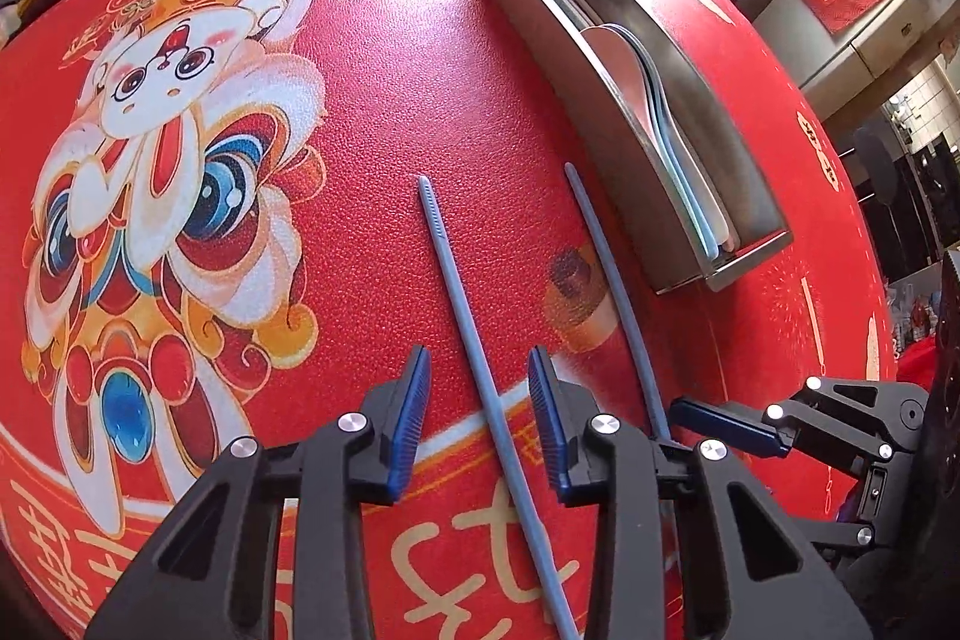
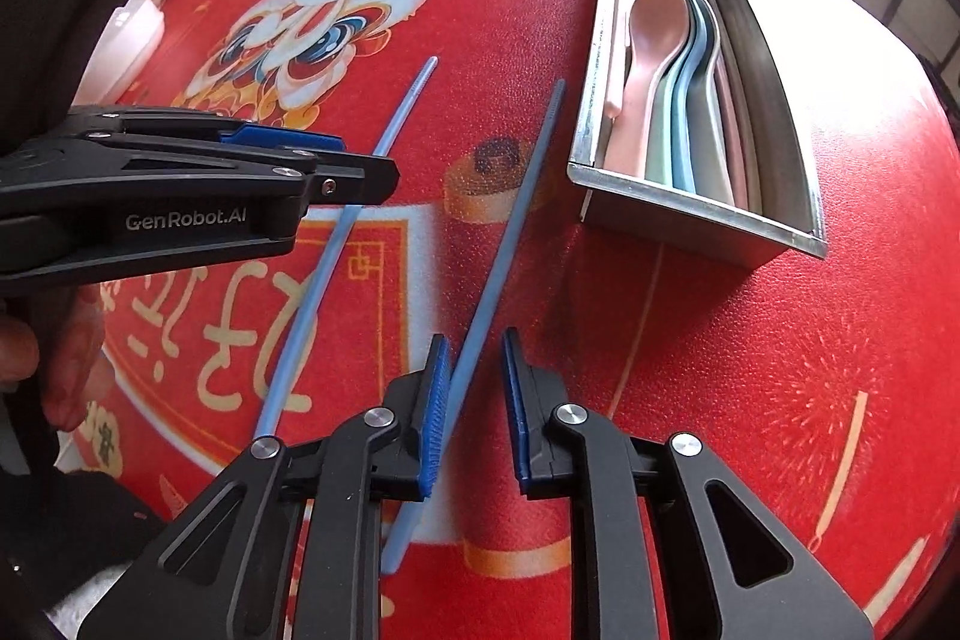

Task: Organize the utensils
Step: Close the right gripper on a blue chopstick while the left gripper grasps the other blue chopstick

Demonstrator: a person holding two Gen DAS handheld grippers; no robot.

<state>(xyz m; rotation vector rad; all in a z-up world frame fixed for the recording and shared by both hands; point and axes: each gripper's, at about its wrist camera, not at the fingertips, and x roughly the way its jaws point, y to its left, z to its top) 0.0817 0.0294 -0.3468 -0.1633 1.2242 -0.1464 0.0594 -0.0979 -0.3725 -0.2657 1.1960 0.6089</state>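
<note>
While the left wrist view looks down on the red-clothed table [image 1: 420, 70], the left gripper [image 1: 480, 353] straddles one grey-blue chopstick [image 1: 462, 304] with its jaws released – red cloth shows on both sides of the stick, and neither blue pad touches it. This stick's near end is cut off by the bottom of the picture. A second chopstick [image 1: 606, 268] lies just beside it, nearer the steel tray [image 1: 606, 112], which sits toward the table's far right edge. Its near end disappears behind the left gripper's black frame, close to the right gripper [image 1: 678, 409], of which only one finger shows from the side. Spoons [image 1: 654, 100] lie stacked in the tray; its far compartment is mostly hidden by the wall.

From the right wrist view, the right gripper stands unclenched around the second chopstick – the stick rests against one pad, with a clear gap to the other. The left gripper crosses the picture sideways and covers part of the first chopstick, so its jaws cannot be read here. A hand [image 2: 54, 370] shows at the left border, blurred. What lies in the tray's narrow compartment beside the spoons is hard to make out.
</note>
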